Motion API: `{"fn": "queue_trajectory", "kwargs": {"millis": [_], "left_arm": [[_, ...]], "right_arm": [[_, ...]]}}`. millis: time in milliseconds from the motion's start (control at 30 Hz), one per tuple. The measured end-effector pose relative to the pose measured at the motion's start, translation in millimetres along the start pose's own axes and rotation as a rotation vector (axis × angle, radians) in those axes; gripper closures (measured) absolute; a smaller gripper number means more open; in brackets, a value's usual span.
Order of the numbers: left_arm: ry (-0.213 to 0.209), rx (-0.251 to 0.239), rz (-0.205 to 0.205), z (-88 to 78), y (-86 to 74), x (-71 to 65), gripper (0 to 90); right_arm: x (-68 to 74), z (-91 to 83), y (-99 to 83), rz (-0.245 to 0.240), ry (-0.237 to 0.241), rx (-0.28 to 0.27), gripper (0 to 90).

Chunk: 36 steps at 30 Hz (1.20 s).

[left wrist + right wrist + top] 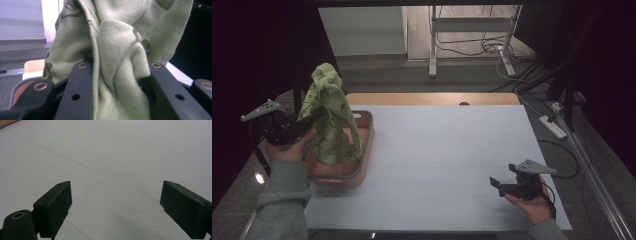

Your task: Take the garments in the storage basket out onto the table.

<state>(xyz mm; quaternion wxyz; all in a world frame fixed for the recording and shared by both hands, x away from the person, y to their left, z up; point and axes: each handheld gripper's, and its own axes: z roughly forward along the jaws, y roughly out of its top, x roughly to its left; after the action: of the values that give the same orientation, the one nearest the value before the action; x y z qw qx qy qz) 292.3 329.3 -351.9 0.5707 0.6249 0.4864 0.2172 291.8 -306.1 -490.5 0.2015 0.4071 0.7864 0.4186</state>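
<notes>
Green cloth point(117, 62) bunched between the left gripper's point(117, 75) jaws.

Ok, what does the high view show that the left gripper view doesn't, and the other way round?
High view alone: the right gripper open, resting low over the white table, the person's grey sleeve, the whole pink tray, and the floor with cables behind. Left gripper view alone: the knit texture and folds of the cloth bunched between the black fingers, which press on it from both sides. Both share: the green patterned cloth held up by the left gripper over the tray, and a piece of the tray's rim.
</notes>
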Motion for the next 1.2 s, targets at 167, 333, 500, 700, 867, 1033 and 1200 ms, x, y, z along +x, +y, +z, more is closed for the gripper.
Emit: {"fn": "queue_trajectory", "kwargs": {"millis": [167,333,500,700,867,1033,1200], "left_arm": [[-0.011,-0.011,0.01,0.2,9.4,-5.3,70.4],[-0.031,-0.022,0.002,1.1,16.5,-7.0,70.4],[-0.032,-0.032,0.002,0.8,22.0,-7.9,70.4],[-0.035,-0.046,0.01,-0.7,28.8,-11.0,70.4],[-0.047,-0.054,0.007,-0.1,31.0,-13.1,70.4],[-0.051,-0.063,0.007,-0.6,36.6,-14.2,70.4],[-0.056,-0.075,0.014,-2.6,44.7,-16.7,70.4]], "right_arm": [[-0.7,-0.1,-0.3,0.005,0.001,-0.001,11.3],[-0.8,-0.1,-0.6,0.006,0.002,0.001,11.3],[-1.5,0.0,-1.0,0.007,0.002,0.002,11.3],[-1.2,0.3,-0.8,0.008,0.003,0.002,11.3],[-1.3,0.7,-1.0,0.008,0.004,0.003,11.3],[-1.6,1.0,-1.3,0.009,0.004,0.004,11.3],[-1.8,1.2,-1.4,0.01,0.004,0.005,11.3]]}}
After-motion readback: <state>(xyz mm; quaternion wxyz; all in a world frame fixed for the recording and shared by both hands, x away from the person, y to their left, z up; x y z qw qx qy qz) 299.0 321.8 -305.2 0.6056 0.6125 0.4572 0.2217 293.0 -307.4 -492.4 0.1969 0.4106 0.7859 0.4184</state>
